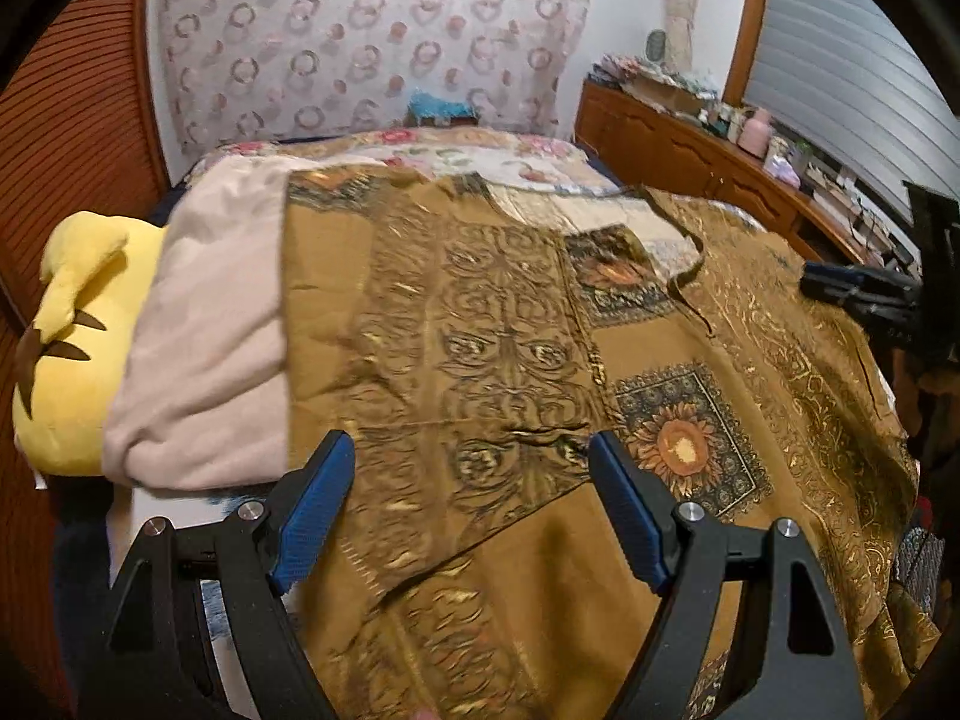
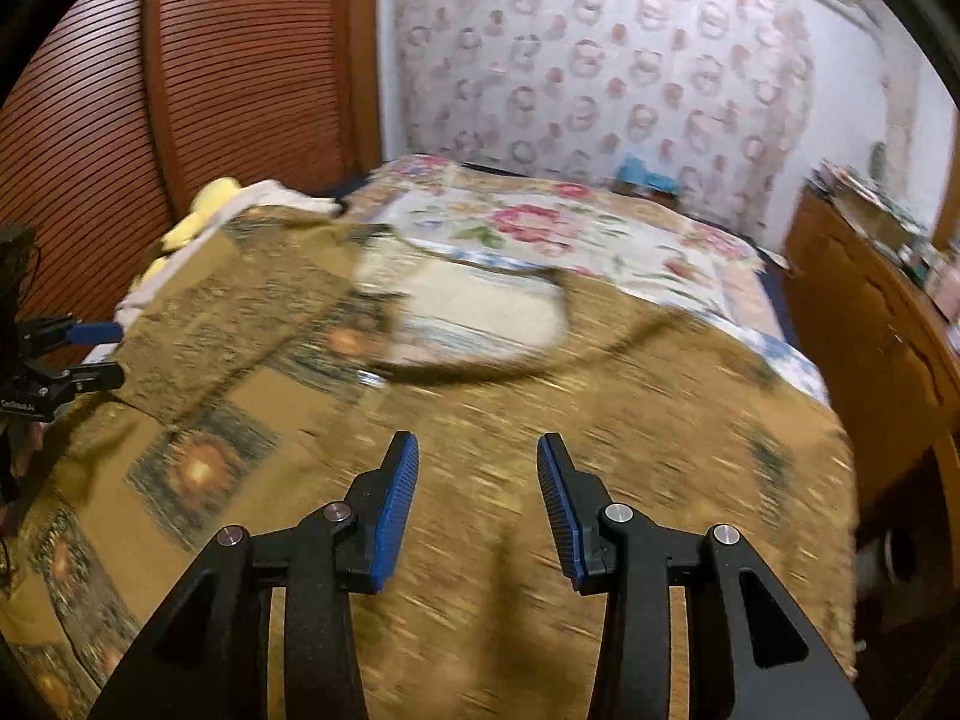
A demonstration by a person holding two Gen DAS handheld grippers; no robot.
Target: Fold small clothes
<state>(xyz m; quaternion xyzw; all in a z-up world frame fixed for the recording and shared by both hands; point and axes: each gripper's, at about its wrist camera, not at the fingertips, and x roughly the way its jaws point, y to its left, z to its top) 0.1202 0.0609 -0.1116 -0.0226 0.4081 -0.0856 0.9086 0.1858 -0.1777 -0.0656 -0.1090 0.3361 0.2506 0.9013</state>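
Blue-padded fingers (image 1: 312, 516) of the left gripper (image 1: 471, 510) are standing wide apart, released, gripping nothing, hovering just above the brown patterned garment (image 1: 480, 330). Garment is lying spread over the bed (image 1: 480, 159), one side panel folded inward across its middle, sunflower squares showing to the right of the fold. Neckline opening is sitting toward the far side, floral bedcover showing through it.

Right gripper (image 2: 477, 510) is also hanging released, fingers parted with nothing between them, above the near portion of the same garment (image 2: 540, 450); this view is blurring heavily. Each gripper is showing at the edge of the other's view: right one (image 1: 864, 294) at the far right, left one (image 2: 72, 360) at the far left, both near the garment's side edges.

Pale pink cloth (image 1: 204, 330) is lying beside the garment's left edge, touching it, with a yellow plush toy (image 1: 72, 324) just beyond. Wooden dresser (image 1: 690, 162) is standing along the right, cluttered on top.
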